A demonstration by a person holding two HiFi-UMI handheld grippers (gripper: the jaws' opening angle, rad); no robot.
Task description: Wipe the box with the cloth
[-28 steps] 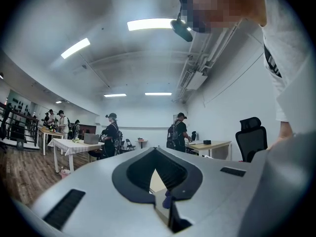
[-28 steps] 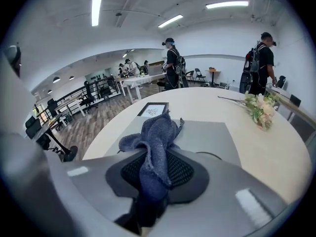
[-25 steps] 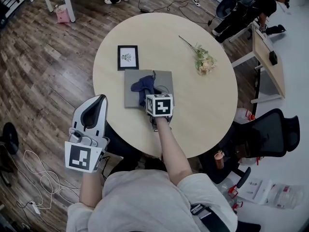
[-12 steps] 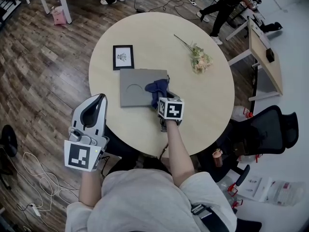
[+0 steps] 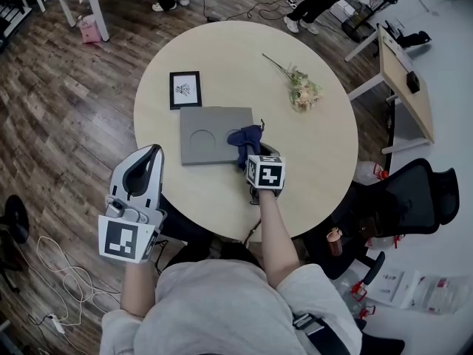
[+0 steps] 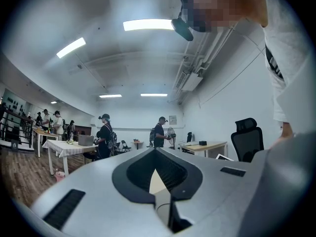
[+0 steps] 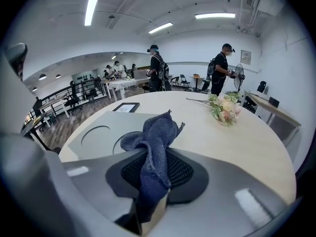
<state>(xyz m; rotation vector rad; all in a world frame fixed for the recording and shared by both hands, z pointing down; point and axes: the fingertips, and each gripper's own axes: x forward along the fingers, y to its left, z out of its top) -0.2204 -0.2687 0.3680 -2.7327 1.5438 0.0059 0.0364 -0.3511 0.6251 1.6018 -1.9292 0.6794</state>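
Fingers (image 7: 224,179) of right gripper (image 5: 255,156): clamped on blue cloth (image 5: 244,139), bunched upright between them, lower end lying on right part of grey box (image 5: 207,133). Box flat on round table (image 5: 325,154), just beside picture frame (image 5: 185,89); flowers (image 5: 304,93) well apart. Left gripper (image 5: 150,156): closed, empty, off table's left side.

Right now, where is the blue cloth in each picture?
Head view: cloth in the middle, on the grey box's right edge.
Left gripper view: not in it.
Right gripper view: cloth low centre, pinched between the jaws.
Shared landmark: the flowers, right of the cloth in both those views.
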